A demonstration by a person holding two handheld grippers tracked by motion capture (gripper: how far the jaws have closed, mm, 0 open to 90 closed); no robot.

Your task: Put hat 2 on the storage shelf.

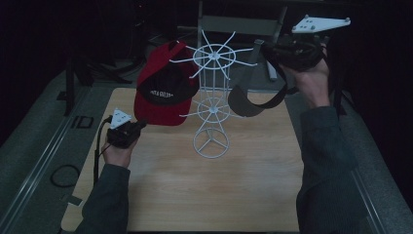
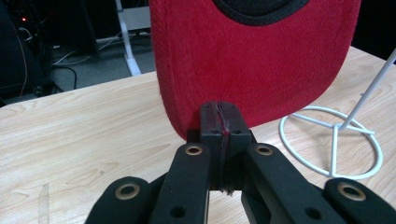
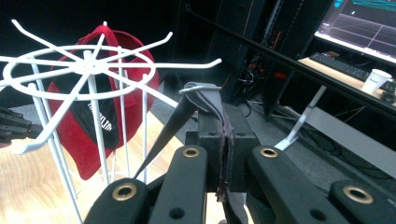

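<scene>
A white wire rack [image 1: 212, 97] stands mid-table, with hook arms spreading from its top ring [image 3: 88, 65]. On its left side hangs a red cap [image 1: 163, 92] with a black front panel. My left gripper [image 1: 142, 125] is shut on the lower edge of the cap's red brim [image 2: 252, 60], and its jaws [image 2: 220, 122] pinch the fabric. My right gripper [image 1: 267, 49] is raised at the rack's upper right, shut on the grey strap [image 3: 201, 95] of a dark visor [image 1: 242, 103]. The visor dangles beside the rack. The jaws [image 3: 223, 140] are closed flat on the strap.
The rack's round base [image 2: 331, 140] rests on the wooden tabletop [image 1: 195, 195]. A black cable loop [image 1: 65, 175] lies on the grey mat to the left. Behind the table are a metal frame, a desk with a keyboard and a white cup [image 3: 376, 80].
</scene>
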